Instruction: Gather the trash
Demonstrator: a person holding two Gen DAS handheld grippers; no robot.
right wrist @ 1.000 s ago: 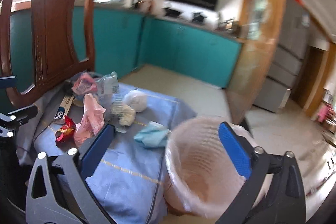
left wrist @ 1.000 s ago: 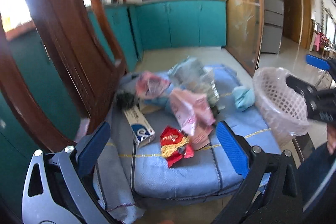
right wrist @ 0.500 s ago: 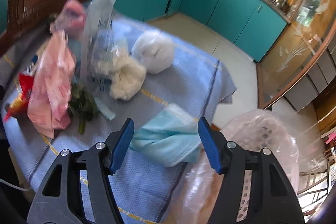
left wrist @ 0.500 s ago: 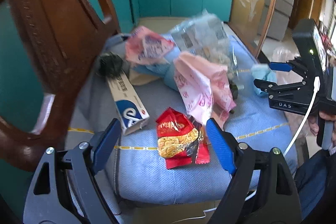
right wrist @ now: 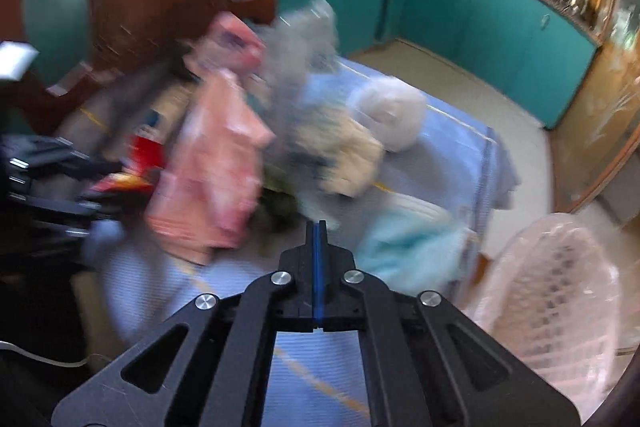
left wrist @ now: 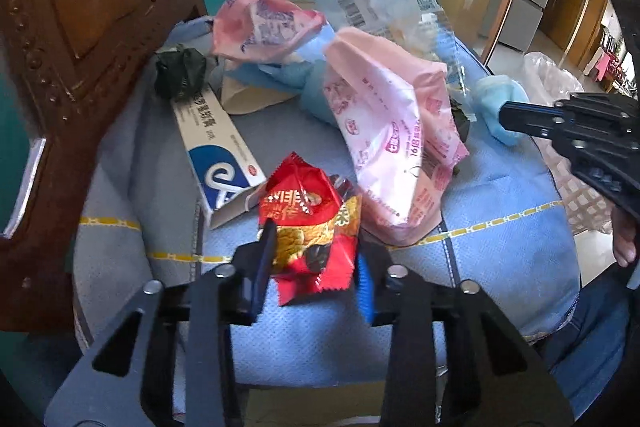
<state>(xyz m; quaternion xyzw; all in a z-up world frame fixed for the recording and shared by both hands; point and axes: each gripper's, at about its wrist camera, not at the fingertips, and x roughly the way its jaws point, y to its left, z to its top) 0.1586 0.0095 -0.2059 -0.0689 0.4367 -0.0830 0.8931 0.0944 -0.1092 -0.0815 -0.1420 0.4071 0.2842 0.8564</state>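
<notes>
Between left fingers (left wrist: 264, 259): red snack wrapper (left wrist: 310, 227).

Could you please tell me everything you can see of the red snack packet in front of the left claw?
The red snack packet is a crinkled, glossy foil wrapper, red with white lettering and a yellow food picture. It lies on the blue cloth, puffed and tilted. The left claw grips it, a finger on each side. Its upper left touches the white and blue box; a pink bag lies right beside it.

black left gripper (left wrist: 314, 267), blue pads, silver screws, black right gripper (right wrist: 317, 227), blue jeans
</notes>
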